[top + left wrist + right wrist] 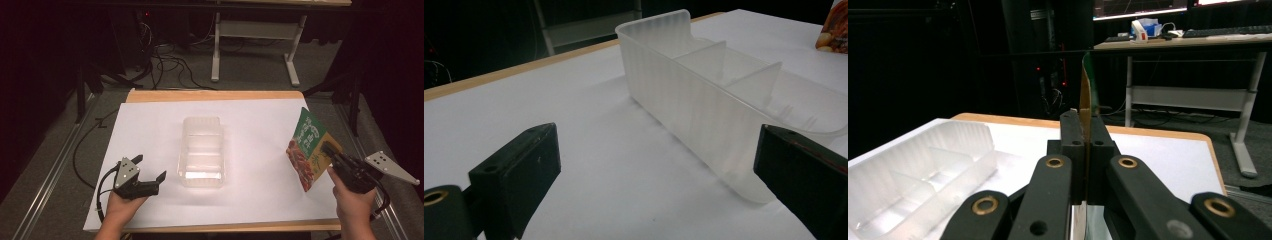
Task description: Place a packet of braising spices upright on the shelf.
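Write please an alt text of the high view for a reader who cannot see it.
The right gripper holds a green and red snack pouch raised at the right edge of a white-covered table. A clear plastic container with compartments stands in the middle, and the left gripper rests open beside it.

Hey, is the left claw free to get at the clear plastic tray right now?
Probably yes: the left claw is open and holds nothing, and only bare white paper lies between it and the tray.
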A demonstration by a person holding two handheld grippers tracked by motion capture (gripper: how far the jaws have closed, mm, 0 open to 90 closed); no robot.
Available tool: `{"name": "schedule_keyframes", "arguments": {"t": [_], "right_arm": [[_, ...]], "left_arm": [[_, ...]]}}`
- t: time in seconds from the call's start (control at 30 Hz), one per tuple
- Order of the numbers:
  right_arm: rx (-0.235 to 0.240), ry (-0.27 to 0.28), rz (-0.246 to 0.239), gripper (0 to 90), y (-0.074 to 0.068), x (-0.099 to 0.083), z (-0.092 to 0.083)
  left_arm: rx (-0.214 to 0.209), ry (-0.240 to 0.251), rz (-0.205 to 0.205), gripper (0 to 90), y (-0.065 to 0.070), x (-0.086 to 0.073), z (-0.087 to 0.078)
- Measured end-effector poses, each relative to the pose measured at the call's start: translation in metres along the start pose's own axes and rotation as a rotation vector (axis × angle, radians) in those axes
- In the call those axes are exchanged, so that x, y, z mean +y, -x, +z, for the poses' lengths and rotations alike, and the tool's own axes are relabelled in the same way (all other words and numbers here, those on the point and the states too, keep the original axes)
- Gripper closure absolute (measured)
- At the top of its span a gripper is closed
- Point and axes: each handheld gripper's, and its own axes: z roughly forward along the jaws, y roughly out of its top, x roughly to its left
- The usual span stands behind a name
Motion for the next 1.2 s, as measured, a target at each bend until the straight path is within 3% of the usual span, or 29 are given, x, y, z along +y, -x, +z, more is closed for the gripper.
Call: {"name": "schedule_keyframes", "arguments": {"t": [0.6,0.9,1.2], "right_arm": [[0.026,-0.006,-0.052,90.0,-0.003,0.009,0.015],[0.073,0.002,-0.075,90.0,-0.009,0.028,0.03],[0.119,0.001,-0.082,90.0,-0.021,0.036,0.048]], "left_arm": [[0.005,0.01,-0.021,5.2,-0.003,-0.002,-0.001],[0.003,0.011,-0.021,5.1,-0.002,-0.002,-0.002],[0.002,0.014,-0.022,5.1,-0.002,-0.001,-0.003]]}}
